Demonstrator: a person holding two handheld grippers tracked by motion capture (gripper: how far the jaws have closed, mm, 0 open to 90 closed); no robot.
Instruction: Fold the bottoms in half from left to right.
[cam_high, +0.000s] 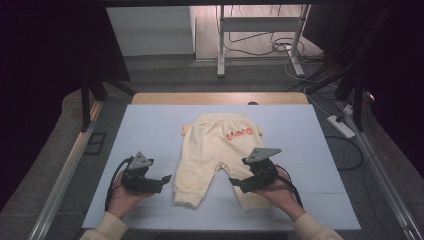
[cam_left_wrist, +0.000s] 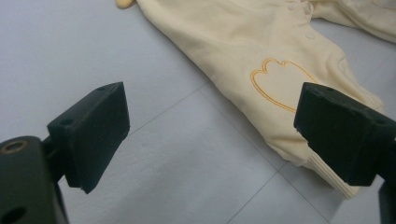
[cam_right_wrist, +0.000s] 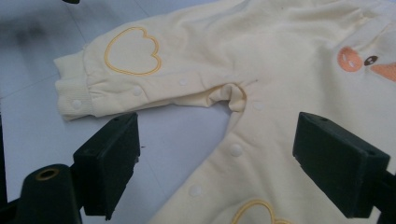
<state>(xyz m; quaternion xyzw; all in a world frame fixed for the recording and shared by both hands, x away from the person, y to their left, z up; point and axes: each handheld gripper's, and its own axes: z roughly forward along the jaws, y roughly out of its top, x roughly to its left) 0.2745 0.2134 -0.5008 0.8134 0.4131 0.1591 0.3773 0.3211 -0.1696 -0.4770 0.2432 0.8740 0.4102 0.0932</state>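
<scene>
Both hand-held grippers, left gripper (cam_high: 166, 178) and right gripper (cam_high: 234, 181), hover open-jawed beside the cream baby trousers (cam_high: 216, 150) spread flat on the blue mat (cam_high: 150, 125); a shallow pinch could bunch the cloth.

Baby trousers (cam_high: 215, 150): flat on the worktop (cam_high: 150, 125), mid-table, waist far, legs near.
Left gripper (cam_high: 162, 181): just left of the left leg cuff.
Right gripper (cam_high: 235, 182): over the right leg, near edge.
</scene>
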